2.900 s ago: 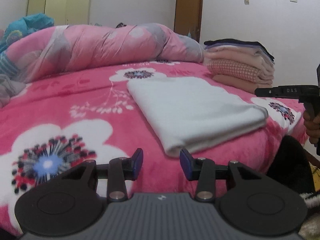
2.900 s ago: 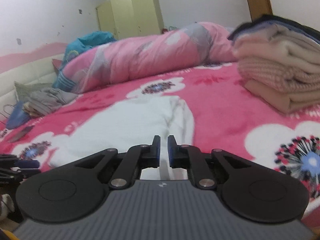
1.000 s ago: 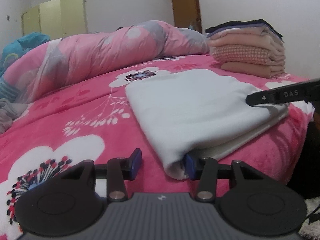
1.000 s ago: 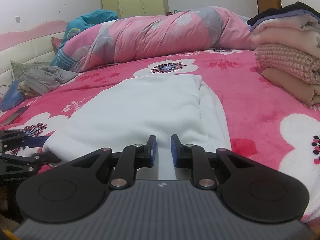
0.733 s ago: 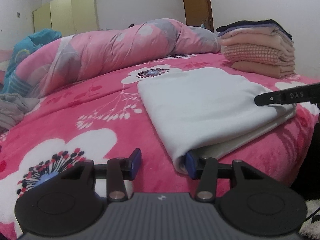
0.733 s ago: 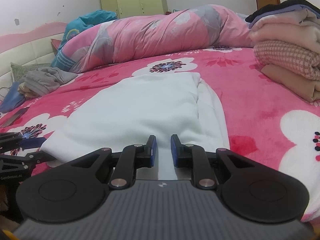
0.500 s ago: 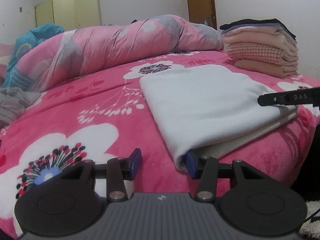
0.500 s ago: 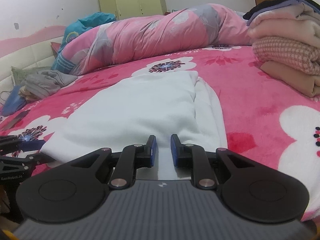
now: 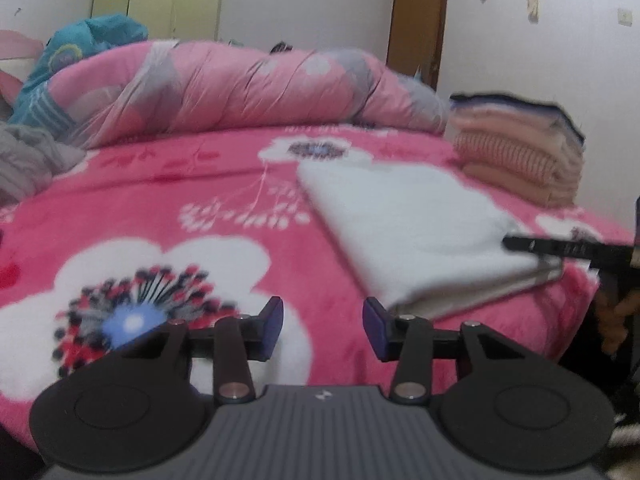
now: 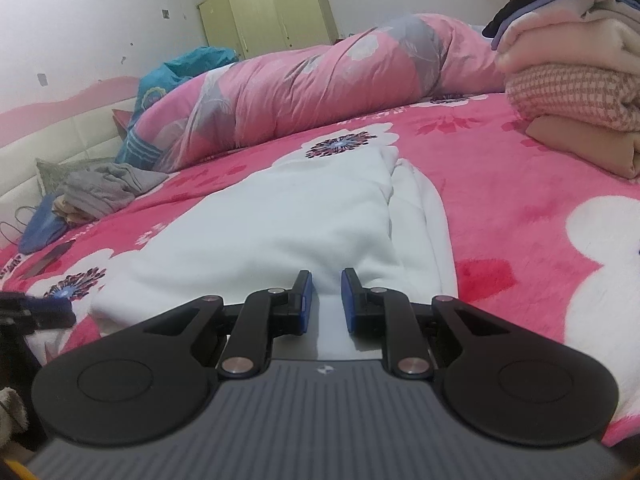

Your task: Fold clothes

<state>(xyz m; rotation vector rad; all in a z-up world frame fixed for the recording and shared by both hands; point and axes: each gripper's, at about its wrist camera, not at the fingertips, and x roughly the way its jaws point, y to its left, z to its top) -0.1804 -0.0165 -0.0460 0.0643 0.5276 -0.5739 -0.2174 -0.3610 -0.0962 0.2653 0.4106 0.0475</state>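
Shifted since a second ago: your left gripper (image 9: 323, 330) has drawn back off the white folded garment (image 9: 416, 232), fingers half apart, now closing, nothing between them. Garment: flat on the pink floral blanket (image 9: 168, 184), near the bed's front edge. Your right gripper (image 10: 323, 300): fingers narrow, pinching the garment's (image 10: 288, 216) near hem. Stack of folded clothes (image 9: 516, 152): beyond it, right. Rolled pink duvet (image 9: 248, 88): behind. Grey clothes (image 10: 108, 188): far left

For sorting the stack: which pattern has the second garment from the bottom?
A small pink-and-cream check; the pile of folded clothes shows it best in the right wrist view.
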